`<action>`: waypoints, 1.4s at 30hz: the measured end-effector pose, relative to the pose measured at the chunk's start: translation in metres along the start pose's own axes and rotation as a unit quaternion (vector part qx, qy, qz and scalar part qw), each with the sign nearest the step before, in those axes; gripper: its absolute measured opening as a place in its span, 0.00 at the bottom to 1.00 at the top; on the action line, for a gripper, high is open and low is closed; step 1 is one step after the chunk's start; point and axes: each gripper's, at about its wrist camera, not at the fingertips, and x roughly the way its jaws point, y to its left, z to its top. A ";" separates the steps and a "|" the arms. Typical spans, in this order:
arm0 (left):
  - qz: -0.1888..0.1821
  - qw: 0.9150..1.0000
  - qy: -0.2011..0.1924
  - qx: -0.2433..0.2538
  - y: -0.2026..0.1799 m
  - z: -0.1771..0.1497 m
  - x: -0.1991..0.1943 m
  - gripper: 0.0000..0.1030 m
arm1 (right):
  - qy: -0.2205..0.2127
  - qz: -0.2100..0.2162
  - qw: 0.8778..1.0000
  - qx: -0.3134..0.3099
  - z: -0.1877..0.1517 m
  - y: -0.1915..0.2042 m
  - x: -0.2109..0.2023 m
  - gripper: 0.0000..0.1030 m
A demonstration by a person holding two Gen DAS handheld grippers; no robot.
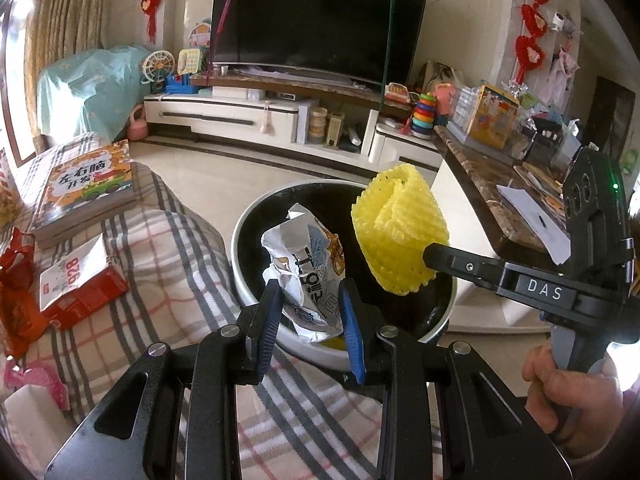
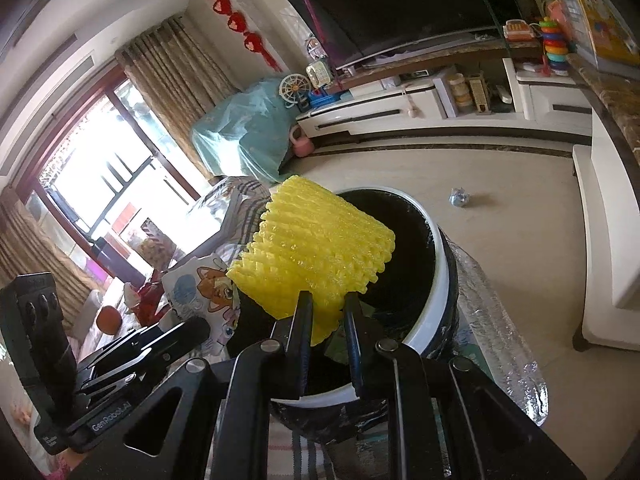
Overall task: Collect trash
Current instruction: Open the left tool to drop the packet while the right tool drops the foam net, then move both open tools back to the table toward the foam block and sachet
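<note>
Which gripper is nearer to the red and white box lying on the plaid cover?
Left. The left gripper, shut on a crumpled wrapper over the bin, is beside the box. The right gripper, holding yellow foam netting, is across the bin.

You see a yellow foam net [image 1: 400, 232], a white-rimmed black bin [image 1: 240, 248], a grey-and-pink plaid cover [image 1: 168, 240], and a red box [image 1: 86, 296].

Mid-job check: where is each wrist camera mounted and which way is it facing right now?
Left wrist: on the left hand-held gripper, looking down at the trash bin past the crumpled wrapper it grips; the right hand-held gripper and a hand show.
Right wrist: on the right hand-held gripper, facing the bin and window, gripping yellow foam net; left hand-held gripper shows.
Shared: bin, net, wrapper, TV.
</note>
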 end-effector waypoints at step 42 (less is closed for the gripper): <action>0.069 0.993 -0.006 -0.101 0.068 -0.074 -0.074 0.66 | -0.006 0.020 1.000 0.007 -0.029 0.041 0.000 0.85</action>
